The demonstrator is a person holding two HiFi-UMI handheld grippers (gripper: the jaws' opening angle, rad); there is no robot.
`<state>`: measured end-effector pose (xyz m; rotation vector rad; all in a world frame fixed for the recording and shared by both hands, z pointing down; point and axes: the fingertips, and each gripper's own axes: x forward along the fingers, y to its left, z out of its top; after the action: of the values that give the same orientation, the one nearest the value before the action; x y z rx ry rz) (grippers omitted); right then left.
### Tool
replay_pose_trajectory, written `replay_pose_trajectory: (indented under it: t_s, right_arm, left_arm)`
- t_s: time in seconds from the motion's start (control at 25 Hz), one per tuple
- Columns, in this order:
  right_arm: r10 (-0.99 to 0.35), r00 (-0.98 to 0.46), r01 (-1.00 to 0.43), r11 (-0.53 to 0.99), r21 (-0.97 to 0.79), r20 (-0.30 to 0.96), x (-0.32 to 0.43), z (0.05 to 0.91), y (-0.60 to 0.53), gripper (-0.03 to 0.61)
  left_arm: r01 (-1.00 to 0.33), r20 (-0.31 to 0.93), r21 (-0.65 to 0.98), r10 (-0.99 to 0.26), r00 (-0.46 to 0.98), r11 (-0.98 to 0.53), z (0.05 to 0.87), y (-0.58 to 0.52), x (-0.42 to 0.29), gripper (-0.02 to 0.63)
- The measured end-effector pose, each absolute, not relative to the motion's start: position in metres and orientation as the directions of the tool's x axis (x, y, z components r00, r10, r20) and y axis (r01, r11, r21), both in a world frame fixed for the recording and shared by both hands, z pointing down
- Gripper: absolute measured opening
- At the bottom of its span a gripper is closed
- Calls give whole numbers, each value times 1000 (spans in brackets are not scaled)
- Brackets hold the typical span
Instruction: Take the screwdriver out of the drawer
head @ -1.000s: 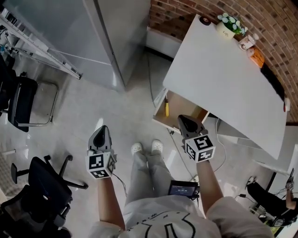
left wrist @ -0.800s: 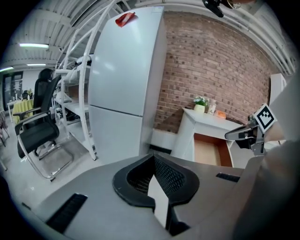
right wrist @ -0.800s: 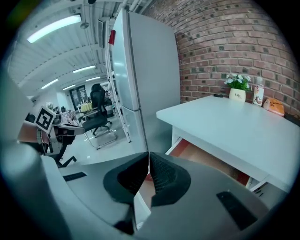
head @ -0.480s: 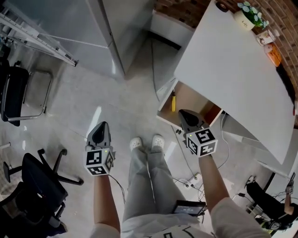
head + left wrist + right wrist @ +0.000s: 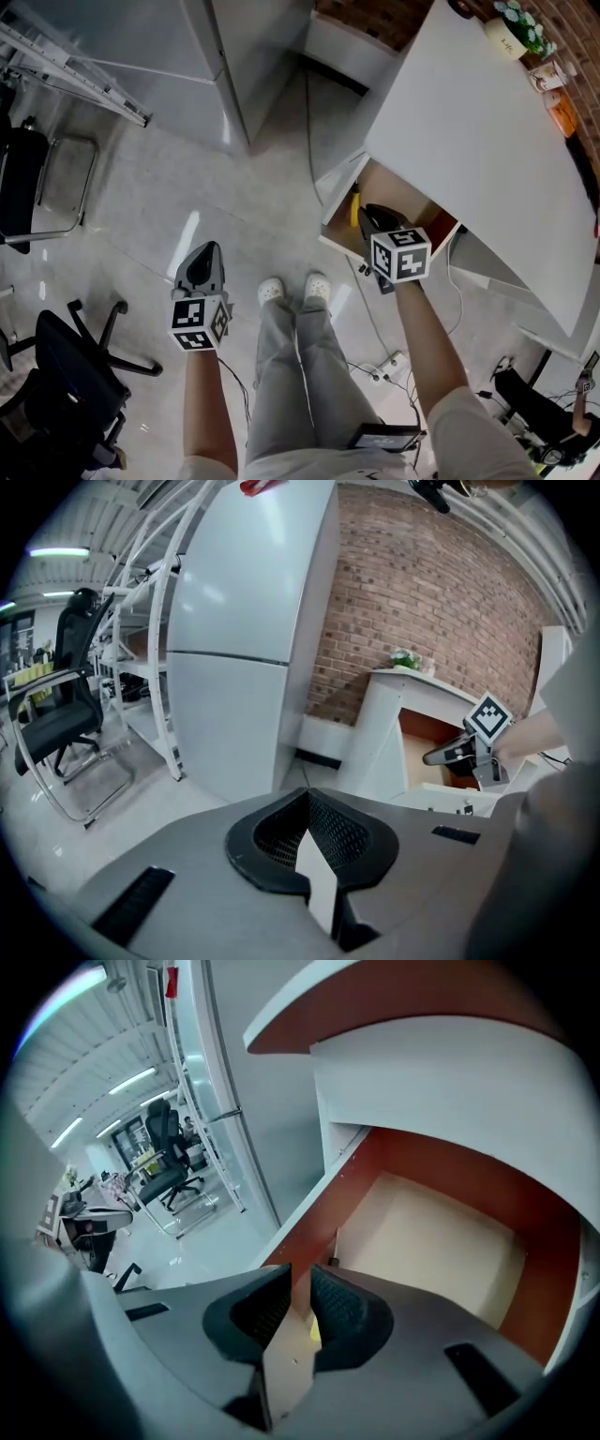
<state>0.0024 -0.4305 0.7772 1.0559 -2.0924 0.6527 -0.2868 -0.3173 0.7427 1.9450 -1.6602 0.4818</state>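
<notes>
Change since earlier frames: right gripper (image 5: 368,215) has advanced from the front edge of the drawer (image 5: 401,201) to a position over its open interior. Left gripper (image 5: 203,255) remains low at the person's side.
Right gripper state: jaws parted by a narrow gap, with nothing pinched between them.
Left gripper state: jaws pressed together and empty, well apart from the drawer and taking no part in the work.
Screwdriver location: screwdriver (image 5: 355,195) lies inside the drawer along the wall to the left of the right gripper, just beside and below its jaw tips. In the right gripper view its yellow handle (image 5: 315,1331) shows through the gap between the jaws.
Contact: none visible; the right gripper appears to be above the tool, not on it.
Step in hand: judged to be the final approach before the grasp; the tool is not yet lifted.
Next move requires: probably a wider jaw spread, then descent until the jaws straddle the handle, then closure and a lift clear of the drawer wall.
</notes>
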Motion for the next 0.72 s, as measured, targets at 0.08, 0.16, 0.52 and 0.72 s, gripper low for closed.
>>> replay_pose_trajectory:
  t_s: [0.08, 0.16, 0.52, 0.72]
  right_arm:
    - [-468, -410, -836, 537, -117, 783, 0, 786, -437, 25]
    - [-450, -388, -839, 533, -107, 805, -2, 795, -444, 26]
    - [-349, -246, -869, 492, -47, 904, 5, 849, -465, 81]
    - [-328, -212, -886, 462, -40, 920, 9, 869, -474, 81]
  left_arm:
    - [-980, 588, 170, -788, 185, -103, 746, -319, -288, 12]
    - [-979, 594, 175, -782, 188, -102, 750, -321, -289, 12]
    - [-977, 662, 200, -724, 194, -79, 791, -330, -309, 12]
    - [-976, 711, 198, -673, 205, -89, 816, -341, -316, 12]
